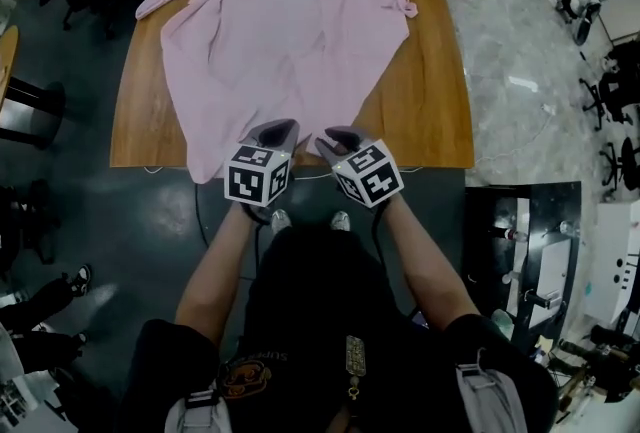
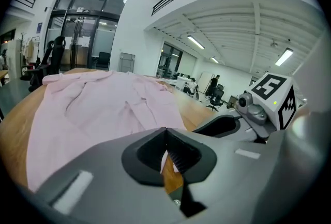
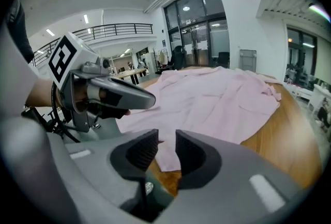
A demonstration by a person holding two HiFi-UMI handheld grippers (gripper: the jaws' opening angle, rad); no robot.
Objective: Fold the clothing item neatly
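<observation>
left gripper [image 1: 274,130]: grey moulded plastic at the near hem of the shirt. Its own view shows the ribbed black pads [image 2: 178,158] closed tip to tip with nothing seen clamped; a sliver of wood and pale cloth shows behind them.
left cube [image 1: 258,174]: matte box with black-and-white square markers, on top of the left gripper.
shirt [image 1: 290,31]: pale pink, thin soft cloth with long sleeves. It is spread flat on the table, collar at the far edge, hem at the near edge. The lower left corner droops just over the near edge. Shallow wrinkles run across the middle.
table [image 1: 430,121]: rectangular wood top, smooth, warm brown.
right gripper [image 1: 340,136]: same grey plastic, just beside the left one at the hem. Its own view shows the ribbed pads a little apart. The shirt's hem edge shows in the gap, and the pads are not pressing on it.
right cube [image 1: 367,173]: same marker box, tilted.
head view only: whole shirt outline. The left sleeve is angled out. The right sleeve ends in a bunched cuff [image 1: 405,5]. Both bare forearms [image 1: 215,271] show. The floor [image 1: 510,51] is dark at left and pale and marbled at right.
left gripper view only: tall glass doors [image 2: 83,36] behind the shirt, ceiling strip lights, and the right gripper's side and cube at the right edge.
right gripper view only: the hand wrapped round the left gripper's handle at left, a balcony railing [image 3: 114,29], and the shirt's raised folds from low down.
</observation>
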